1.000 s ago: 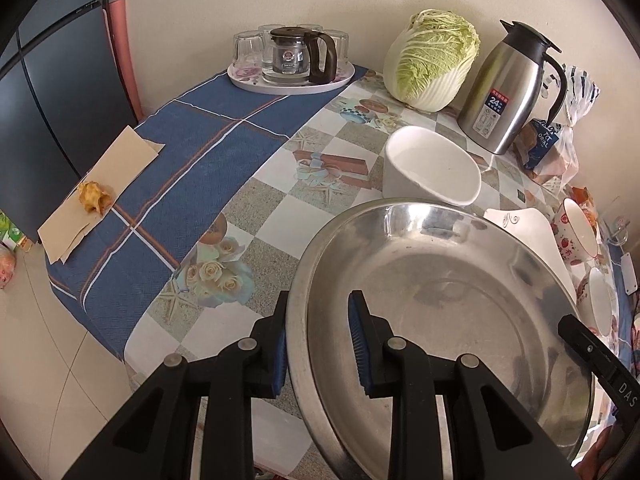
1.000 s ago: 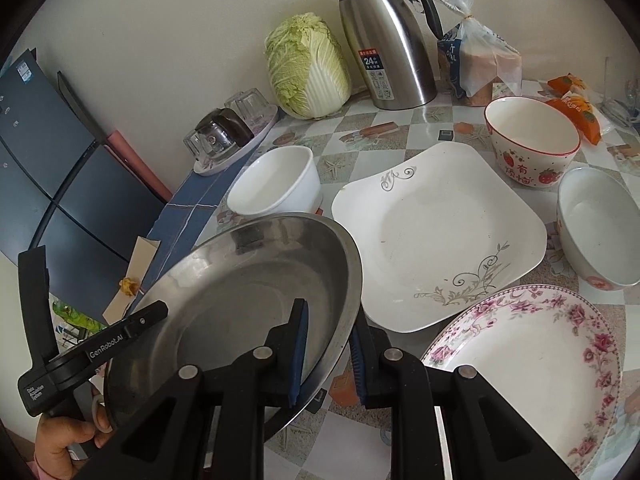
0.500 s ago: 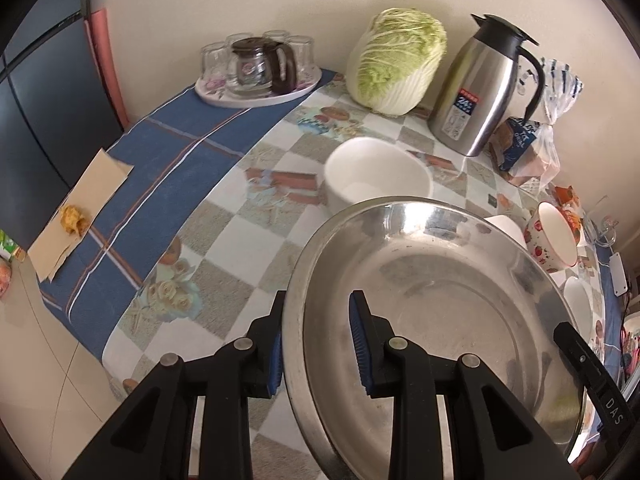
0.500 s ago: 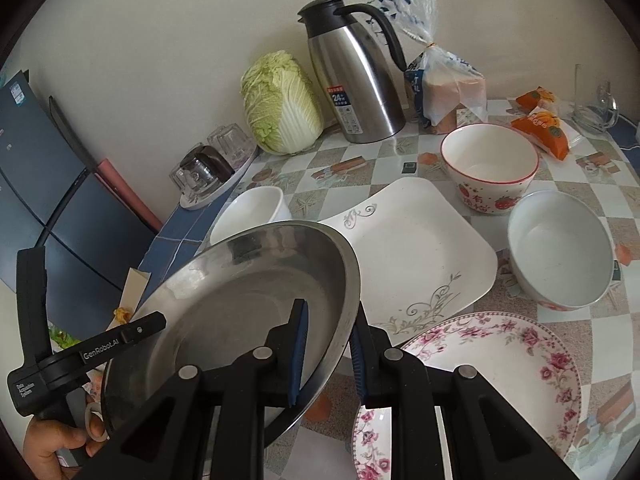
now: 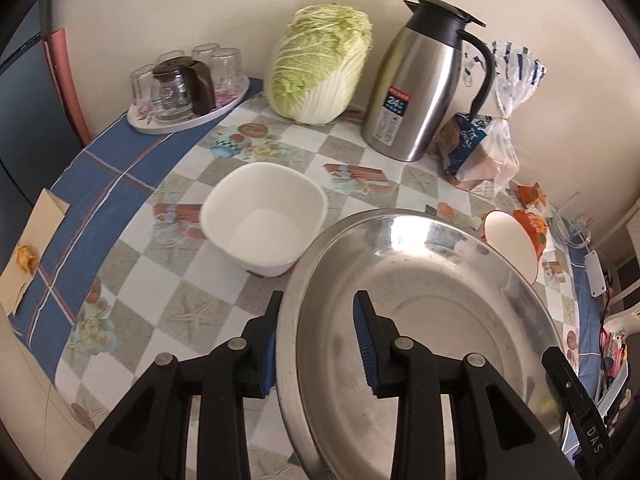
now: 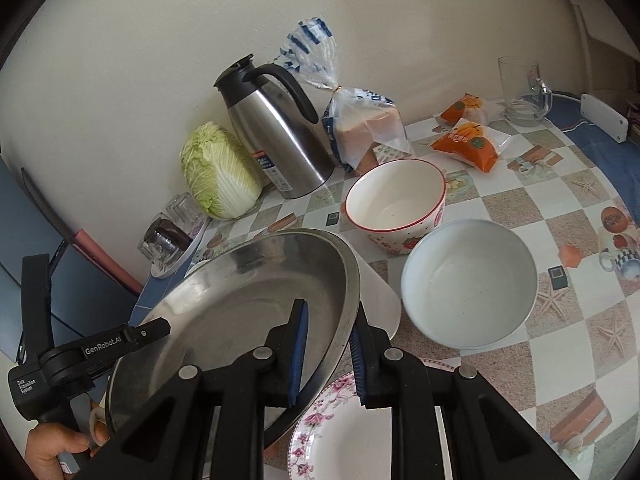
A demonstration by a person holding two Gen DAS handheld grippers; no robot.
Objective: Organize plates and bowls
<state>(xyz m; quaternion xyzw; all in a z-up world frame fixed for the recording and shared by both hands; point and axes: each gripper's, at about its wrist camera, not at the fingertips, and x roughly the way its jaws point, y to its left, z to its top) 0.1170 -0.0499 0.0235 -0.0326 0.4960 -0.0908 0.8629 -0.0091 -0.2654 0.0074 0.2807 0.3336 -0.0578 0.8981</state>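
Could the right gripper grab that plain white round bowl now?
Probably not: the right gripper is clamped on the steel plate rim. The white round bowl sits close, unobstructed, but the plate must go first.

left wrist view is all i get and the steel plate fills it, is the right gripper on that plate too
Observer: Yes. In the right wrist view the right gripper has its jaws shut across the rim of the steel plate.
Operator: whats under the plate on that side
Observer: A floral-rimmed plate lies below the right gripper, and the edge of a white plate shows just past the steel rim.
Operator: any bowl i cant see
Observer: A plain white bowl stands next to the strawberry bowl.
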